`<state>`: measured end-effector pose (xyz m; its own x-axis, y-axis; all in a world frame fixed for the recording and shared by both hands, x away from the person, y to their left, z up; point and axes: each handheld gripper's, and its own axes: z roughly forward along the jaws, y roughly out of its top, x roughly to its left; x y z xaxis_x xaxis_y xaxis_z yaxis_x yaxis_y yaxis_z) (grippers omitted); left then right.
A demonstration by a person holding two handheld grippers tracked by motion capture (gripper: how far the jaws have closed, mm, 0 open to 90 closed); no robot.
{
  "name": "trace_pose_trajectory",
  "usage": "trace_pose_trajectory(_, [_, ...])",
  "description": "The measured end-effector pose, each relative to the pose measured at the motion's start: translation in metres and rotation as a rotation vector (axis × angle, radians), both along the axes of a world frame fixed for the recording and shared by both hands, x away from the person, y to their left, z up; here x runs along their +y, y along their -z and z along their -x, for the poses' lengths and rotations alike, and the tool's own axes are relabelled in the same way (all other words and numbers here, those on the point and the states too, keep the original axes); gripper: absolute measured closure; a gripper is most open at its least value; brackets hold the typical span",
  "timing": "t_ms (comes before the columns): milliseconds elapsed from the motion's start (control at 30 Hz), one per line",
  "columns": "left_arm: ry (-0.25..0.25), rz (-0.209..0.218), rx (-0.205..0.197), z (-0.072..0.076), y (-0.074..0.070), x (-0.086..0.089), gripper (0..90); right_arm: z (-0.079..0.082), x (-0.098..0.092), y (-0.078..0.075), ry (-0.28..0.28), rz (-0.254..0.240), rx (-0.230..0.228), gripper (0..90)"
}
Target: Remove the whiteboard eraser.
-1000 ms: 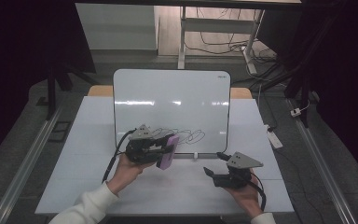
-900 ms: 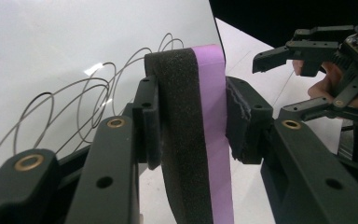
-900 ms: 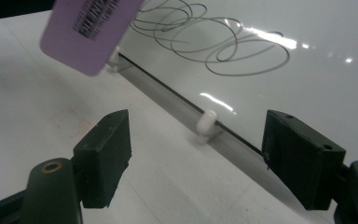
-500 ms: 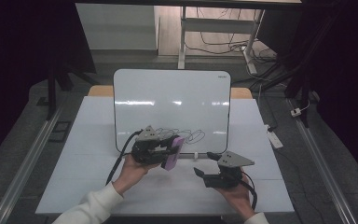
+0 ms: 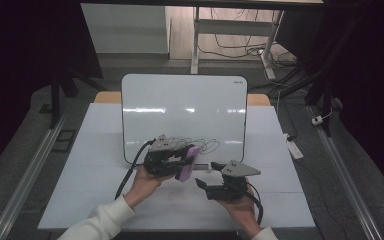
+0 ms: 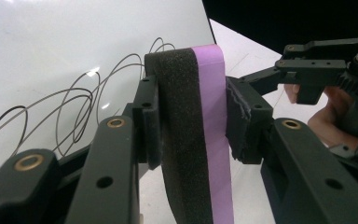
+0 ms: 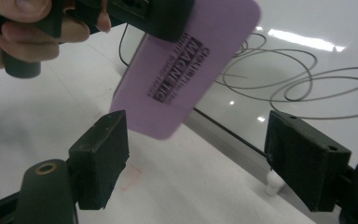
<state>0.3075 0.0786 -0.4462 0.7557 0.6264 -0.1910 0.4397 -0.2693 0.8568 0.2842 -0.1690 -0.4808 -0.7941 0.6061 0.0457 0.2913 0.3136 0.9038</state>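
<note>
In the high view, the left gripper (image 5: 182, 161) is holding a purple-backed foam whiteboard eraser (image 5: 188, 162) just off the lower edge of the white dry-erase board (image 5: 183, 100), beside the looping black scribbles (image 5: 202, 145); wiping appears to be starting. The right gripper (image 5: 206, 183) is waiting on the white table (image 5: 85, 175), with open room around it.

In the left gripper view, the fingers (image 6: 148, 119) are pinching the eraser across its thickness.

In the right gripper view, the fingers (image 7: 100, 158) are spread wide, holding nothing. Next, the foam likely needs pressing flat onto the scribbles without overshooting the board's edge.

Lab — floor rails (image 5: 30, 165), trailing cables (image 5: 230, 42)
</note>
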Motion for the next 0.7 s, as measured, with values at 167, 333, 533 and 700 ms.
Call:
trace_pose_trajectory(167, [-0.003, 0.004, -0.004, 0.0, 0.0, -0.002, 59.2, -0.002, 0.011, 0.0, 0.0, -0.021, 0.01, 21.1])
trace_pose_trajectory(333, [-0.003, 0.008, -0.013, 0.001, 0.0, -0.004, 59.2, -0.007, 0.022, 0.003, 0.017, -0.048, 0.046, 20.4])
trace_pose_trajectory(533, [-0.003, 0.011, -0.02, 0.002, 0.0, -0.005, 59.2, -0.011, 0.031, 0.007, 0.017, -0.072, 0.082, 20.9])
trace_pose_trajectory(700, [0.0, 0.016, -0.021, 0.004, 0.0, -0.006, 59.3, -0.012, 0.035, 0.007, 0.012, -0.09, 0.079, 27.5])
